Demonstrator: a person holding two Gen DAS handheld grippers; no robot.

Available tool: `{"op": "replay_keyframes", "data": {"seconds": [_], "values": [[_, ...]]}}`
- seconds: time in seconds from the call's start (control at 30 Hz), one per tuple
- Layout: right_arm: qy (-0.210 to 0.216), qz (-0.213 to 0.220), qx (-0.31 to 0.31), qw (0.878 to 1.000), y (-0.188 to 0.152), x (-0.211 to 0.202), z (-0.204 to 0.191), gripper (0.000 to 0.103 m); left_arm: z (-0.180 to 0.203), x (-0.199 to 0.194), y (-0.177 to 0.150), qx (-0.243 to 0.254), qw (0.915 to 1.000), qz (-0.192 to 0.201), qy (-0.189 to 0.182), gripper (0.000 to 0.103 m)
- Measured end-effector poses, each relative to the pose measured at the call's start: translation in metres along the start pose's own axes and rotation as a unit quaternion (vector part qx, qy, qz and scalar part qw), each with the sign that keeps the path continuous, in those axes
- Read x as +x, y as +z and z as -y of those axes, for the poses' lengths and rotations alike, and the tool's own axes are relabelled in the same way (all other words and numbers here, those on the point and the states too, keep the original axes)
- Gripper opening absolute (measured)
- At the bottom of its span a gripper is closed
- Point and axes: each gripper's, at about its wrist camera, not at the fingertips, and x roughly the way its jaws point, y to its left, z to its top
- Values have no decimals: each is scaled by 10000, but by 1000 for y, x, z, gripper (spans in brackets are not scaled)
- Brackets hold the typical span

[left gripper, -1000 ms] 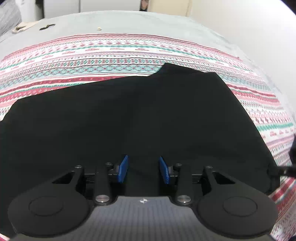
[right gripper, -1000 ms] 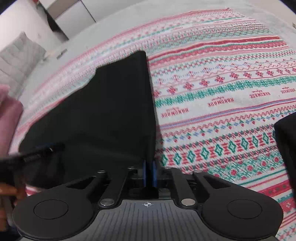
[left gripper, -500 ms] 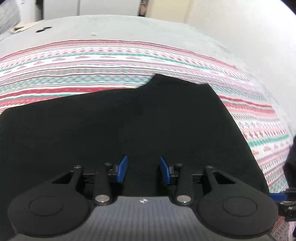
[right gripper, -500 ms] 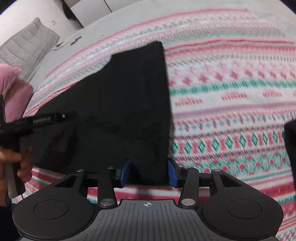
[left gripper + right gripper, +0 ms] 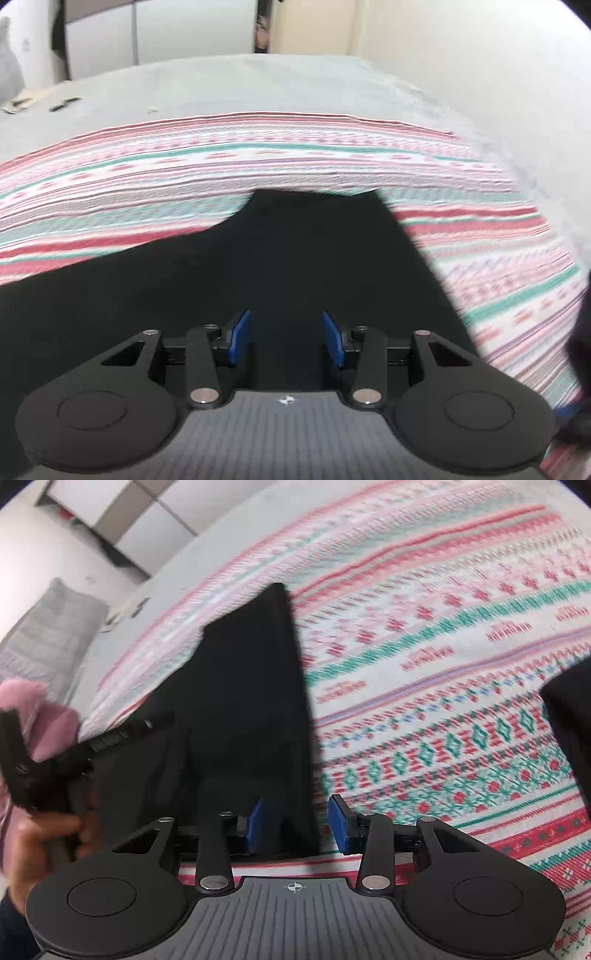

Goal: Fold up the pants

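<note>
Patterned blanket [image 5: 443, 672]; black pants [image 5: 251, 701] flat; both hand-held grippers [image 5: 286, 338] [image 5: 297, 825] released, opening.

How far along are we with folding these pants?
Done: the black pants lie flat on the patterned blanket, apparently folded lengthwise. In hand: nothing; the right gripper has just opened and straddles their corner, the left gripper hovers open. Left: the crosswise folds.

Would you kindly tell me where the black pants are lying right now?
The black pants lie flat on the patterned blanket, left of centre in the right wrist view.
</note>
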Motion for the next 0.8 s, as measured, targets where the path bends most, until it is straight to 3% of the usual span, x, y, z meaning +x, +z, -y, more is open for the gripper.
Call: {"op": "replay_keyframes", "data": {"seconds": [0.1, 0.17, 0.3, 0.43, 0.53, 0.67, 0.73, 0.8], "values": [[-3, -123, -22, 9999, -3, 9, 0, 32, 37, 21, 30, 191, 9997, -43, -154, 67], [0, -140, -80, 9999, -4, 12, -2, 14, 59, 36, 43, 246, 9992, -158, -257, 68], [-11, 85, -222, 9997, -10, 8, -13, 5, 93, 73, 59, 328, 9982, -508, 31, 86], [15, 369, -340, 9987, -14, -4, -24, 4, 120, 88, 63, 839, 9938, -528, 508, 87], [52, 524, -486, 9974, -17, -11, -32, 4, 136, 95, 63, 1313, 9845, -623, 986, 89], [73, 769, -713, 9945, -20, -19, -41, 4, 135, 98, 59, 1454, 9801, -673, 1176, 89], [156, 948, -910, 9912, -22, -26, -49, 4, 132, 98, 57, 1404, 9807, -677, 1177, 80], [212, 1120, -1040, 9880, -24, -31, -54, 4, 127, 100, 58, 1308, 9829, -675, 1109, 41]]}}
